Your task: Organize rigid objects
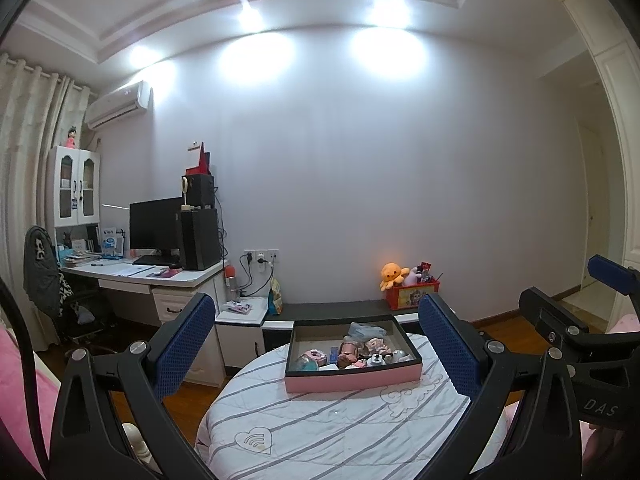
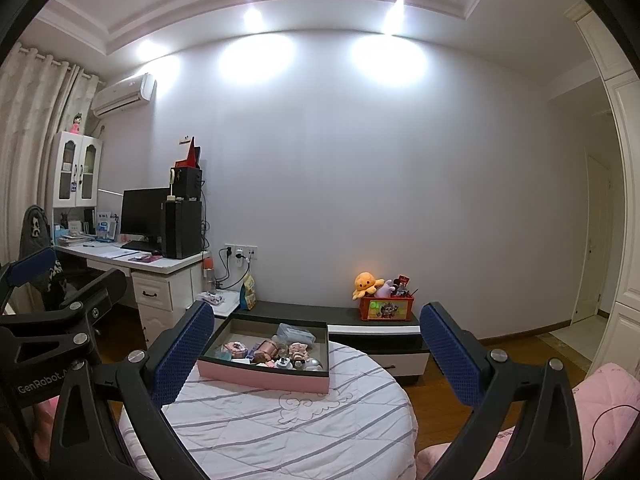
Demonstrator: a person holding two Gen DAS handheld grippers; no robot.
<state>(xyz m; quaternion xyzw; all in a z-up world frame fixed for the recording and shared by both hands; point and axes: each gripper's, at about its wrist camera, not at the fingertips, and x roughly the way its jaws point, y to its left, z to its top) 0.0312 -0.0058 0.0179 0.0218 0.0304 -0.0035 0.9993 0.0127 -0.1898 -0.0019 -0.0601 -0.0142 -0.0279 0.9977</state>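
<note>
Left wrist view: the left gripper (image 1: 320,344) is spread wide and holds nothing. Between its fingers (image 1: 182,346), farther off, a pink box (image 1: 352,378) of small trinkets (image 1: 352,350) sits on a round striped table (image 1: 320,428). The right gripper (image 1: 592,320) shows at the right edge.

Right wrist view: the right gripper (image 2: 316,352) is likewise wide apart and empty. The box (image 2: 260,376) lies on the table (image 2: 280,428), just beside the left-hand finger (image 2: 184,352). A desk (image 2: 132,258) stands behind.

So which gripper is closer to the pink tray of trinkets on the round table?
Hard to call; neither is clearly nearer. The left gripper faces the pink tray head-on, the right gripper has it ahead, slightly to its left. Both are open, held back from it.
</note>
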